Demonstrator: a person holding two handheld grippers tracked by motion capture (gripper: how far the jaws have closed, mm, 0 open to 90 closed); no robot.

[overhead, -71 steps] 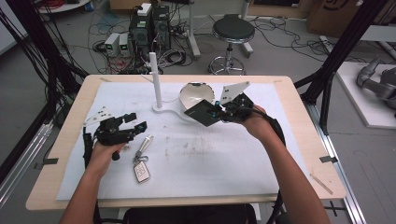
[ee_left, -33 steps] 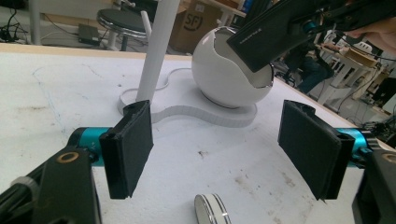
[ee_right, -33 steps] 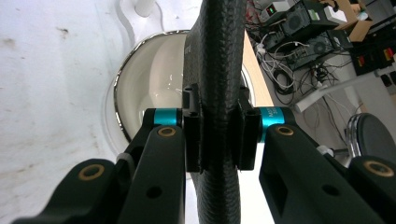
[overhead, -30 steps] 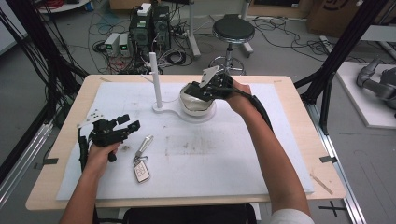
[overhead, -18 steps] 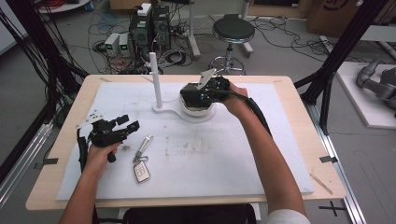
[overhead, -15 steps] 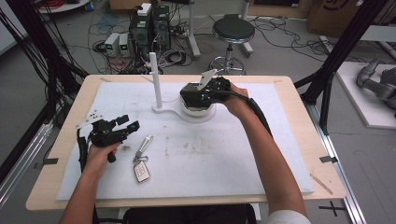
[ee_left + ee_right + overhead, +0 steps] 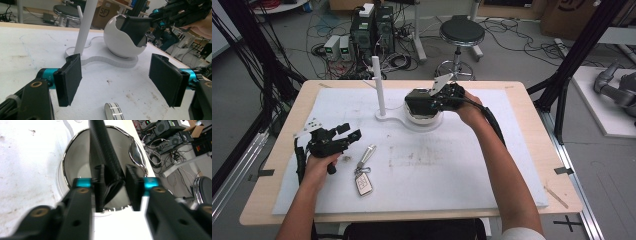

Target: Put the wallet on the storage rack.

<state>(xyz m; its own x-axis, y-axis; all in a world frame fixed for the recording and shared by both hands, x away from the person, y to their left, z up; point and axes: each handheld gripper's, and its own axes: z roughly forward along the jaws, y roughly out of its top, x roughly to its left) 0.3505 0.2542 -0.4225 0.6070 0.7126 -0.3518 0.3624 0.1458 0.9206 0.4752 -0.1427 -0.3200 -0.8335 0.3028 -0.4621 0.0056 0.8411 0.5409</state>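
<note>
Room: a lab floor with computer towers (image 7: 373,27), loose cables and a round stool (image 7: 461,33) lay beyond the far edge of the table.
Surface: a wooden table (image 7: 532,120) carried a stained white mat (image 7: 437,170).
Stand: a white base with an upright post (image 7: 378,85) sat at the far middle of the mat, with a white egg-shaped bowl (image 7: 117,40) on its right lobe.
Wallet: a black carbon-weave wallet (image 7: 105,152) stood tilted in the bowl's opening, its lower end inside the shell.
Right gripper: the right gripper (image 7: 113,187) hung over the bowl, its jaws narrowed around the wallet and just closing further; both pads met the wallet's sides.
Left gripper: the left gripper (image 7: 115,82) rested at the near left of the mat, jaws spread wide with nothing between them.
Car key: a car key (image 7: 363,183) on a metal strap lay just right of the left gripper, well apart from the bowl.
</note>
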